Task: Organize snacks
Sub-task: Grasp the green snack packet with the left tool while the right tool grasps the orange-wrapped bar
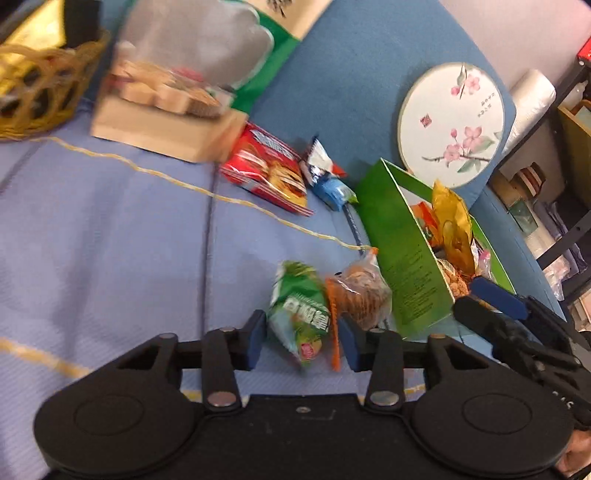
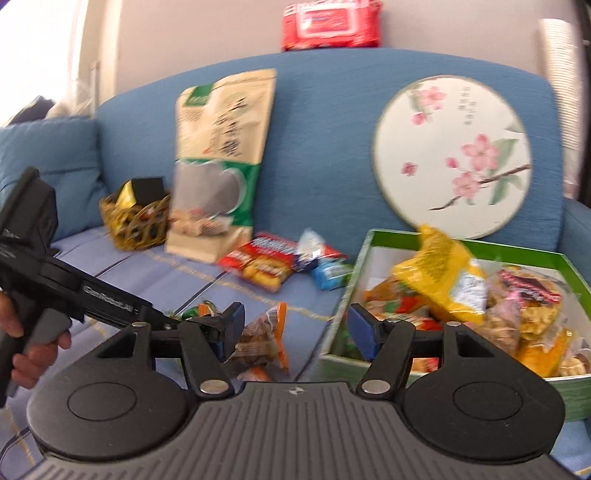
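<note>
A green snack packet [image 1: 301, 314] lies on the blue sofa cover between the open jaws of my left gripper [image 1: 303, 339]; the pads do not press it. A brown snack bag with orange edge [image 1: 360, 293] lies just right of it, also in the right wrist view [image 2: 264, 338]. A green box [image 1: 402, 266] [image 2: 554, 258] holds several snacks, with a yellow packet [image 2: 441, 275] on top. My right gripper [image 2: 295, 326] is open and empty, above the box's left edge. A red packet [image 1: 267, 170] and a blue-white packet [image 1: 327, 177] lie further back.
A wicker basket [image 1: 40, 92] stands far left. A tall beige-green pouch [image 2: 218, 158] leans on the sofa back over a tray of biscuits [image 1: 166, 92]. A round flowered fan [image 2: 452, 155] leans on the backrest. A red wipes pack [image 2: 330, 24] sits on top.
</note>
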